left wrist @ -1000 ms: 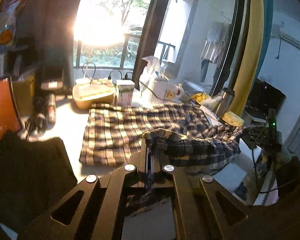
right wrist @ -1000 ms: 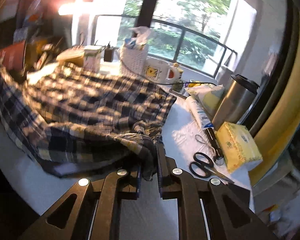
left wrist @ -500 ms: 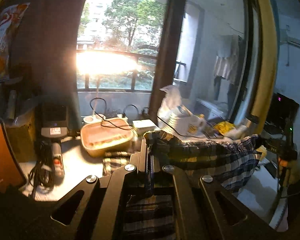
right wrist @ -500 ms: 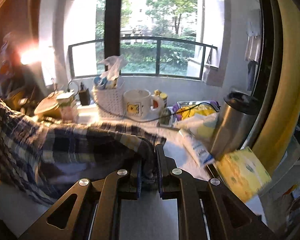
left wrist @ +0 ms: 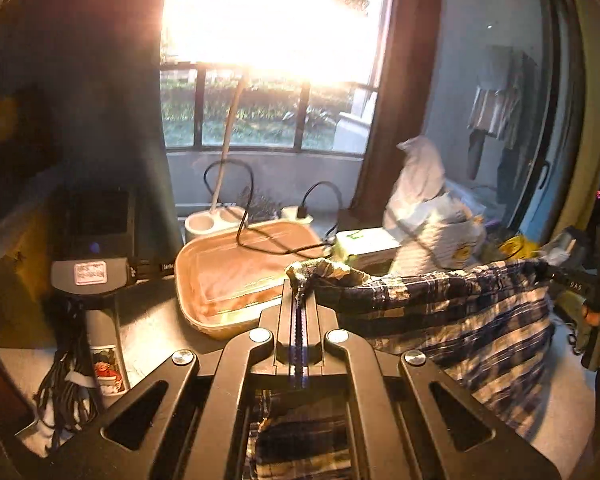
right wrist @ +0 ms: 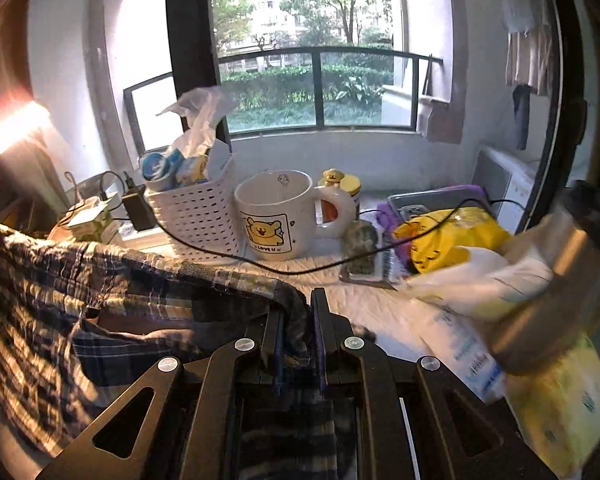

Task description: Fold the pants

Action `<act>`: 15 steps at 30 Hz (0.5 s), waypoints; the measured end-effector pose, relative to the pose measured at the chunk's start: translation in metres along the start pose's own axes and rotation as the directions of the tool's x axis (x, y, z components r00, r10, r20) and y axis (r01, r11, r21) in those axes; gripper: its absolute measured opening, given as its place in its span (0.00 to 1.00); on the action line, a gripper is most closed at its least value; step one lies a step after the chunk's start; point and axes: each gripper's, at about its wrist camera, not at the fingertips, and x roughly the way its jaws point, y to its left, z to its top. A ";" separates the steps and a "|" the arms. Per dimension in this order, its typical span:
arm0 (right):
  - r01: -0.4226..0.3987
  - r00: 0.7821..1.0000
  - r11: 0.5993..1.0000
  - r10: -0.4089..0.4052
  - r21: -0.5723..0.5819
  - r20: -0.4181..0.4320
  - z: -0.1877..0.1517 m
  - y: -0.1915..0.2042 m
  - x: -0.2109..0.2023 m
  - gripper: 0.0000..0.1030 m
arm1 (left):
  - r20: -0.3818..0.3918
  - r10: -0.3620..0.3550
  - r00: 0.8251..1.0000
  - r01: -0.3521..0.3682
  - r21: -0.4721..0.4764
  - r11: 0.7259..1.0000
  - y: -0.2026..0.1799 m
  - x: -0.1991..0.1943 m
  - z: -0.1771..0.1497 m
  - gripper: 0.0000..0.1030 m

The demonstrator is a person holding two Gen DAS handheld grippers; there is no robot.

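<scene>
The plaid pants (left wrist: 460,312) are dark blue, white and yellow. They hang in the air, stretched between my two grippers above the table. My left gripper (left wrist: 299,300) is shut on one corner of the top edge, which bunches above its fingertips. My right gripper (right wrist: 296,320) is shut on the other corner, and the pants (right wrist: 80,288) drape away to its left. The right gripper also shows at the right edge of the left wrist view (left wrist: 576,284). The lower part of the pants hangs below both grippers, partly hidden.
At the back stand a tan lidded tray (left wrist: 236,272), a white basket (right wrist: 200,216), a bear mug (right wrist: 276,216), cables and a power strip (left wrist: 296,212). A steel flask (right wrist: 560,292), yellow bag (right wrist: 448,240) and tissue pack (right wrist: 560,412) lie right. A black device (left wrist: 92,248) is left.
Both grippers have lifted the held edge of the pants off the table and carried it up and toward the window. The cloth now hangs between them instead of lying spread flat.
</scene>
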 end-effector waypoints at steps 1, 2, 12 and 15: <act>0.001 1.000 1.000 -0.001 -0.002 -0.007 0.003 0.000 0.007 0.12 | -0.009 0.006 1.000 -0.006 -0.001 1.000 0.003 0.007 -0.001 0.00; 0.002 1.000 1.000 -0.002 -0.004 -0.016 0.005 0.001 0.016 0.12 | -0.019 0.012 1.000 -0.012 -0.002 1.000 0.005 0.014 -0.002 0.00; -0.023 0.996 1.000 0.024 0.018 -0.086 0.021 0.000 0.074 0.20 | -0.124 0.103 0.987 -0.102 0.011 0.995 0.025 0.051 -0.010 0.31; -0.005 0.998 1.000 0.007 0.019 -0.069 0.023 -0.001 0.071 0.45 | -0.097 0.102 0.990 -0.104 -0.013 0.995 0.030 0.029 -0.010 0.59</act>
